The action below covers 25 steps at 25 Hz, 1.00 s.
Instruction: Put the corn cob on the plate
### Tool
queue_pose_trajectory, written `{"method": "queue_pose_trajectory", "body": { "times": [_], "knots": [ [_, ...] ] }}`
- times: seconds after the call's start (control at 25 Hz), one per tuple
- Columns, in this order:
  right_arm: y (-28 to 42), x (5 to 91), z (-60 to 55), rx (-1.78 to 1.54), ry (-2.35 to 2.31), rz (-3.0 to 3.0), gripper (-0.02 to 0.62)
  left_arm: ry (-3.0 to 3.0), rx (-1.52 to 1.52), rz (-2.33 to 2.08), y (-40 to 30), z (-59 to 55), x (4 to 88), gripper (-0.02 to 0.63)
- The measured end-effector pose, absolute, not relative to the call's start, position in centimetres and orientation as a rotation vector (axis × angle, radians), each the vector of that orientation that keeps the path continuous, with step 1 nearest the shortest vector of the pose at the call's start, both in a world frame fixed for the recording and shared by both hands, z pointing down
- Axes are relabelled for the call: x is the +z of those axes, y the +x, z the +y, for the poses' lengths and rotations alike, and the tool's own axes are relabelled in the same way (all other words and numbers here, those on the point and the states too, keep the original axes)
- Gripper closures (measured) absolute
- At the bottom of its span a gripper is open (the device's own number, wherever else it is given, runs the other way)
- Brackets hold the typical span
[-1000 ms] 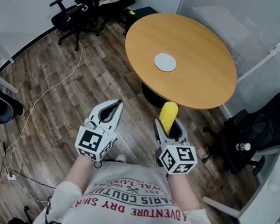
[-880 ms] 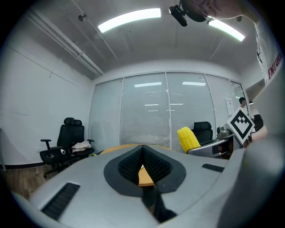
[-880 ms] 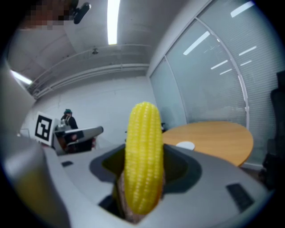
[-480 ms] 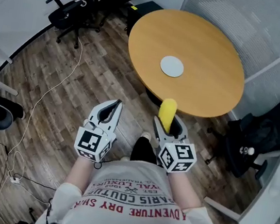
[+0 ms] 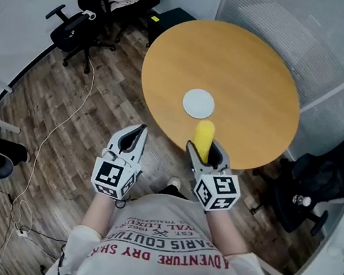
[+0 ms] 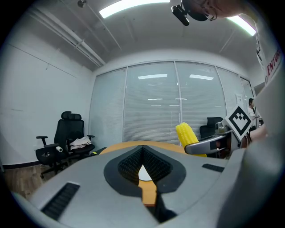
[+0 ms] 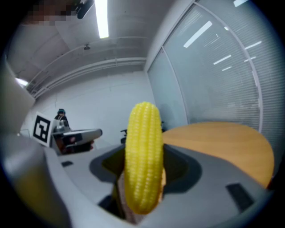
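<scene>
A yellow corn cob (image 5: 204,138) (image 7: 143,156) stands upright in my right gripper (image 5: 206,153), which is shut on it at the near edge of the round wooden table (image 5: 252,69). The cob also shows in the left gripper view (image 6: 188,136). A small round white plate (image 5: 199,103) lies on the table just beyond the cob's tip; a sliver of the plate (image 6: 144,174) shows between the left jaws. My left gripper (image 5: 133,137) is shut and holds nothing, level with the right one, over the floor left of the table.
Black office chairs (image 5: 80,21) stand at the far left, one with clothes on it. Another dark chair with a bag (image 5: 321,188) stands right of the table. A white cable (image 5: 52,122) trails over the wooden floor. Glass walls with blinds (image 6: 169,107) close the room.
Both grippers and the person have moved forward to the table. The cob's tip now hangs over the table's near edge, close to the plate. Both grips are unchanged.
</scene>
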State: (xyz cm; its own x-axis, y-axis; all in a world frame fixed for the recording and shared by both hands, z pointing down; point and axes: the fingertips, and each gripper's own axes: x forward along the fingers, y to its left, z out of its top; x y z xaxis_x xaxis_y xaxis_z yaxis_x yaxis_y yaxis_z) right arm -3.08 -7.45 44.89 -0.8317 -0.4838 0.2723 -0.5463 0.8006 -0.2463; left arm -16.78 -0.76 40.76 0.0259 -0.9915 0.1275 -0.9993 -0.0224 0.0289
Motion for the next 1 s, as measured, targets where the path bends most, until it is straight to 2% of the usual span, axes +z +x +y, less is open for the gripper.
{"method": "queue_pose_trajectory", "body": {
  "times": [0.44, 1.0],
  "knots": [
    [-1.7, 45.7, -16.8, 0.474, 0.886, -2.745, 0.331, 2.275, 0.139, -1.971, -14.3, -11.3, 42.0, 0.574],
    [-4.6, 47.4, -24.2, 0.524, 1.232, -2.589, 0.331, 2.519, 0.179, -1.643, -17.6, -23.4, 42.9, 0.574]
  ]
}}
